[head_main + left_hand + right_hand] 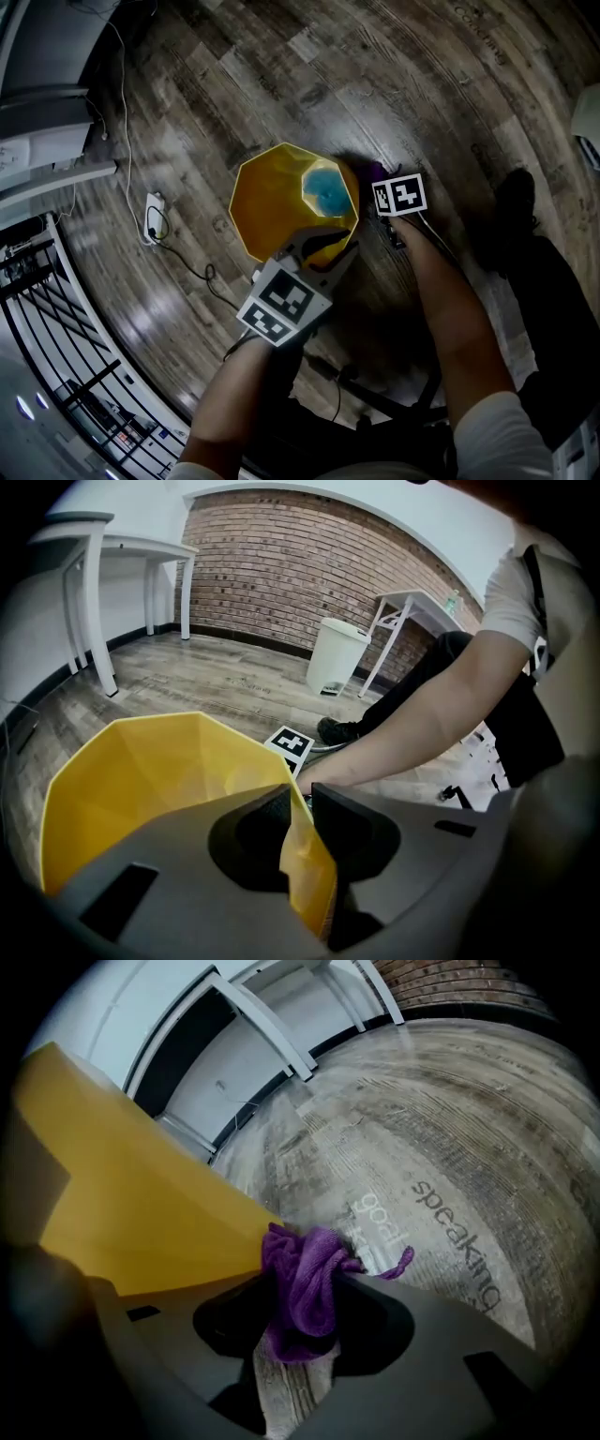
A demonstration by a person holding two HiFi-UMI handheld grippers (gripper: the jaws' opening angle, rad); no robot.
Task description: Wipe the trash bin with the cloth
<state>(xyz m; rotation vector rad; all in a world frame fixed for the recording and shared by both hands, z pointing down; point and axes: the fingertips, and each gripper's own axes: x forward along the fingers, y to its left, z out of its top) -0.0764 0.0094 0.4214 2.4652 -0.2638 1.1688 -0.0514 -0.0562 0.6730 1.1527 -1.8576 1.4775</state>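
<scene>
A yellow faceted trash bin [272, 202] stands on the wooden floor, with something blue [328, 190] at its bottom. My left gripper [323, 246] is shut on the near rim; in the left gripper view the yellow wall [141, 780] runs between the jaws of that gripper [300, 803]. My right gripper [375, 180] is at the bin's right side, low and outside it. It is shut on a bunched purple cloth [298, 1312], which lies against the bin's outer wall [122, 1213] close to the floor.
A white power strip with its black cable [153, 214] lies on the floor left of the bin. A black railing [66, 347] runs at the lower left. A white pedal bin [336, 653] and white tables [94, 564] stand by the brick wall. The person's shoe [514, 202] is at right.
</scene>
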